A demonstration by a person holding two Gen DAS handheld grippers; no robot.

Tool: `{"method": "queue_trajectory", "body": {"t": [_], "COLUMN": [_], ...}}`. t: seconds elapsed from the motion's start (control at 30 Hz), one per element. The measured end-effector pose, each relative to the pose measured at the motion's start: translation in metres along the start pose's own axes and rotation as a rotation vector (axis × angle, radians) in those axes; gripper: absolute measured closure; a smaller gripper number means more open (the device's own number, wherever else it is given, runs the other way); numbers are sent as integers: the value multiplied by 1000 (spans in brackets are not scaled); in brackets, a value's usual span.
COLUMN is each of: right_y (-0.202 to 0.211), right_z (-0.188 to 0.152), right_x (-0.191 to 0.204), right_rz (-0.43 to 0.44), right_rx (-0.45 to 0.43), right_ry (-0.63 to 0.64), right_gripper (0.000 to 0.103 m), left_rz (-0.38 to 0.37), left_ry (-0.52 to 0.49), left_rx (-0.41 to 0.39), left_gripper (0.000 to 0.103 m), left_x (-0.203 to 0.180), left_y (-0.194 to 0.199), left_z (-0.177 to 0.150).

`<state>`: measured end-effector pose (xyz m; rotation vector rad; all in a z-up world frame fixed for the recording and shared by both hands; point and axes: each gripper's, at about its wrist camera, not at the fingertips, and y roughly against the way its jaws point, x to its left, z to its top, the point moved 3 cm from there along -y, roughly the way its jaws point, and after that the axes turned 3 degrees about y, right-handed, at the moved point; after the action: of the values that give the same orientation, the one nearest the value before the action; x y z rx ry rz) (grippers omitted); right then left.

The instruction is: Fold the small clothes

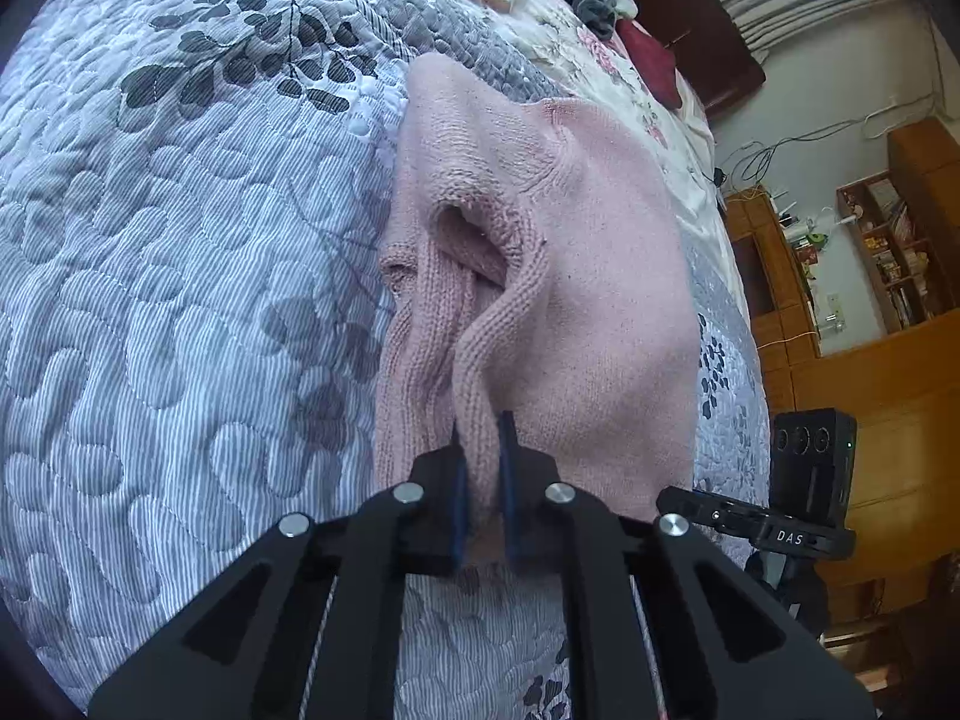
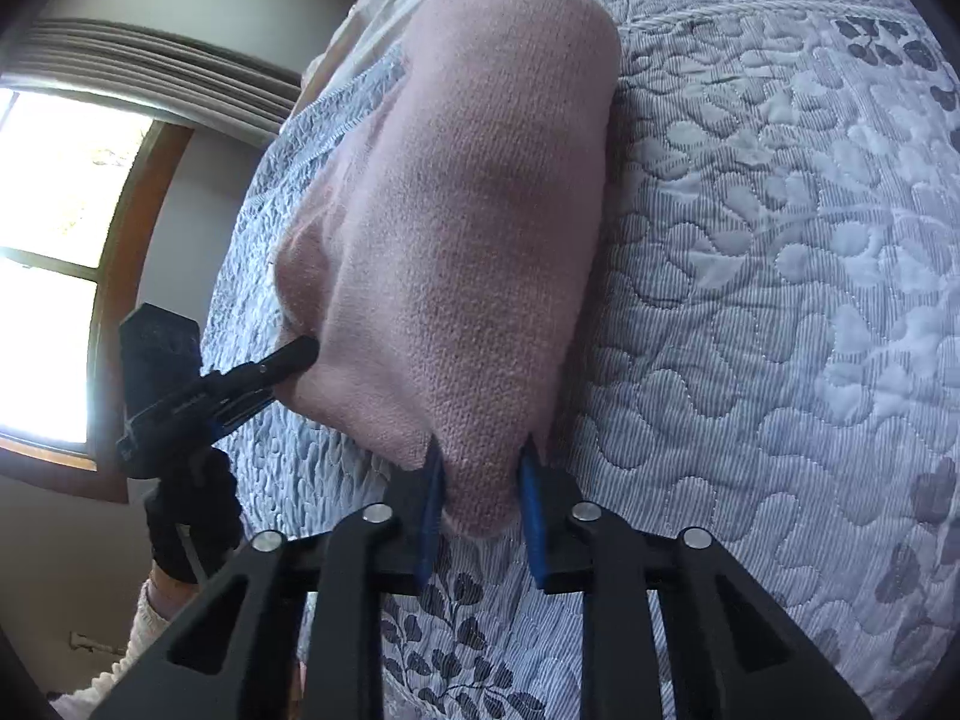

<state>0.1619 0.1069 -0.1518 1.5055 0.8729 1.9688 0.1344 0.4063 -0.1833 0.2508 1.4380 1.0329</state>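
Holding: pink knit sweater [image 1: 576, 276] by its near edge, both grippers at once, on the quilted bedspread [image 1: 180, 300] of the bed
Left gripper [image 1: 480, 450]: fingers clenched on a ribbed band of the knit, a thin ridge of fabric standing up between the blue pads
Right gripper [image 2: 480, 462]: fingers closed around a thicker near corner of the same garment, cloth bulging out between and below them
Garment position: lying on the bed, near end lifted a little into the two grips, far end resting on the quilt
Long axis: running straight away from both pairs of fingers, near to far, in both wrist views
Open sleeve or neck hole: just beyond the left fingers, with loose ribbed folds trailing back toward them
Nearer hand: neither clearly; each sits at the near edge, left gripper visible at the left of the right wrist view, touching the sweater's side
Judged next move: carrying the near edge away over the far part, both hands travelling level along that axis
Risk: ribbed band slipping from the left pinch, since so little cloth is caught
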Motion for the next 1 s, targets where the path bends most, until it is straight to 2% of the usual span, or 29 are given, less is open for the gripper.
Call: {"method": "queue_trajectory", "body": {"t": [0.2, 0.33, 0.4, 0.47, 0.5, 0.53, 0.57, 0.63, 0.77, 0.83, 0.9, 1.0], "right_y": [-13, -17, -13, -6, -1, 6, 12, 21, 27, 24, 21, 13], "right_z": [-3, -4, -5, -3, -1, 2, 6, 14, 38, 50, 61, 74], "right_x": [-12, -15, -15, -16, -16, -16, -17, -17, -16, -17, -20, -24], "right_rz": [-58, -43, -29, -12, -1, 11, 20, 30, 39, 74, 89, 102], "right_rx": [42, 34, 32, 25, 13, -6, -26, -55, -77, -75, -74, -74], "right_ry": [-16, -21, -2, 6, 12, 17, 22, 34, 49, 36, 17, 14], "right_gripper": [83, 82, 75, 66, 57, 52, 45, 41, 34, 31, 24, 24], "left_rz": [28, 12, 11, 5, 0, 11, 27, 46, 43, -2, -64, -116], "left_ry": [-22, -12, -12, -22, -29, -36, -48, -61, -10, 25, 68, 95], "left_rx": [29, 41, 48, 45, 26, -2, -30, -53, -33, -19, 7, 44], "left_gripper": [96, 94, 92, 82, 61, 37, 30, 30, 29, 29, 29, 29], "left_x": [8, 11, 9, 3, 0, -3, -4, -4, 7, 13, 17, 23], "left_y": [-20, -20, -15, -7, -1, 6, 11, 16, 6, -3, -16, -37], "left_z": [-12, -10, -8, -1, 3, 7, 12, 26, 55, 68, 79, 90]}}
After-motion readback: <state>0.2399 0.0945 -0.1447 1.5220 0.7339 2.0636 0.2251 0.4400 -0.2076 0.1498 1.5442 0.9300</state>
